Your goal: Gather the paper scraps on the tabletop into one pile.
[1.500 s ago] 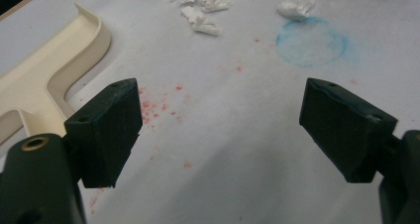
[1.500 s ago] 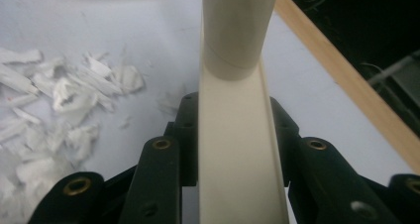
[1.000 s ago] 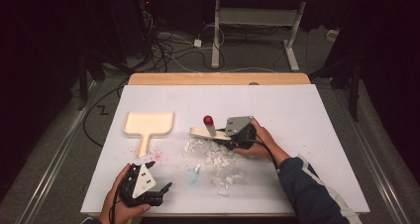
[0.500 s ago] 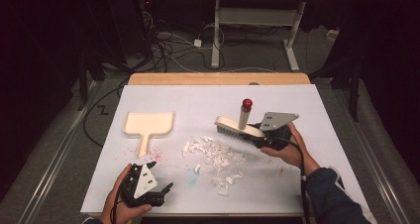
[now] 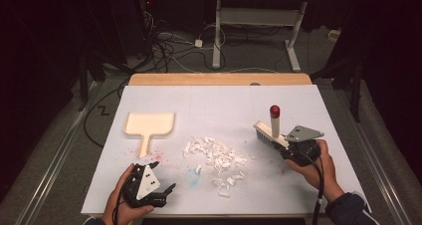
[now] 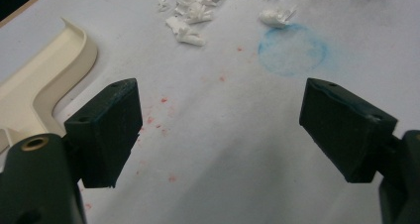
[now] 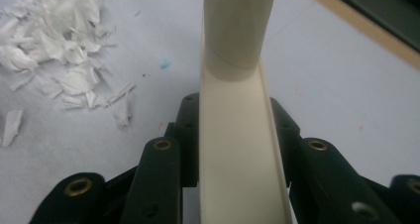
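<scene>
Sweeping setup: right gripper clamped on the cream brush by its flat back — brush sits right of the white paper scraps, bristles down near the table, red-tipped handle standing up.
Left gripper: jaws wide apart, nothing between them, resting at the near edge just below the cream dustpan.
Dustpan: well left of the scraps, mouth facing away, unheld.
Risk – scatter: a fast stroke could fling light scraps past the pan or off the table.
Risk – pan slides: unheld pan likely gets pushed along by the brush.
Risk – grip: jaws pinch only the narrow back — brush may twist under bristle drag.
Risk – leftovers: stray bits near the blue stain may get missed.
</scene>
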The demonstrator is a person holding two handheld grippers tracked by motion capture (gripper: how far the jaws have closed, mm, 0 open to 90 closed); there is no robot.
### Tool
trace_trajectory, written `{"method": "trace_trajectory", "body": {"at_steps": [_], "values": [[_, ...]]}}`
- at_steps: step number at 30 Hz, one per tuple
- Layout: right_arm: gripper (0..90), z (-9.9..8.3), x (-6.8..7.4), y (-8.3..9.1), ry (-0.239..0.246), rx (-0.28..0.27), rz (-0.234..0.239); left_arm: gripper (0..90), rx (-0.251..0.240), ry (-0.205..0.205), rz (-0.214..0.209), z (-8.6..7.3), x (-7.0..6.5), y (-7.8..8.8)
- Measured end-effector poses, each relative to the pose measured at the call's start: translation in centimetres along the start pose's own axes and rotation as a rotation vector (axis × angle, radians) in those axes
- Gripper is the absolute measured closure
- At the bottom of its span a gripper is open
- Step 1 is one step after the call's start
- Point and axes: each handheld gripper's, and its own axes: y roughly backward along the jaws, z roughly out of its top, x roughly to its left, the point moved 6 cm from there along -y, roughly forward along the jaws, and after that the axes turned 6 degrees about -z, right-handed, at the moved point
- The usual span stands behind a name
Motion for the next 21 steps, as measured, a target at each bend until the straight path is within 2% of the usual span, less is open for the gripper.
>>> {"method": "trace_trajectory", "body": {"at_steps": [1, 3, 4, 5, 9, 14, 17, 19, 21], "values": [[68.0, -0.2, 0.4, -0.4, -0.02, 0.01, -0.001, 16.1, -0.001, 0.0, 0.0, 0.0, 0.0, 0.0], [68.0, 0.0, 1.5, -0.8, -0.028, 0.019, 0.035, 16.1, -0.005, 0.003, -0.001, 0.1, 0.1, -0.1], [68.0, 0.0, 1.5, -0.8, -0.028, 0.019, 0.035, 16.1, -0.005, 0.003, -0.001, 0.1, 0.1, -0.1], [67.9, 0.6, 3.0, -1.0, 0.004, 0.034, 0.012, 16.1, -0.008, 0.006, -0.003, 0.1, 0.1, -0.1], [67.8, 1.7, 5.5, -1.8, -0.001, 0.03, 0.009, 16.1, -0.017, 0.01, -0.003, 0.2, 0.2, 0.0], [67.9, 4.0, 8.5, -2.7, -0.029, -0.039, 0.032, 16.1, -0.023, 0.01, -0.002, 0.2, 0.4, 0.2], [68.0, 5.4, 10.0, -3.3, -0.054, -0.072, 0.084, 16.1, -0.024, 0.014, -0.004, 0.1, 0.4, 0.1], [68.0, 6.0, 10.7, -3.6, -0.056, -0.081, 0.11, 16.1, -0.024, 0.012, -0.005, 0.1, 0.4, 0.1], [68.1, 6.2, 10.8, -3.6, -0.051, -0.086, 0.103, 16.1, -0.023, 0.009, -0.006, 0.0, 0.3, 0.2]]}}
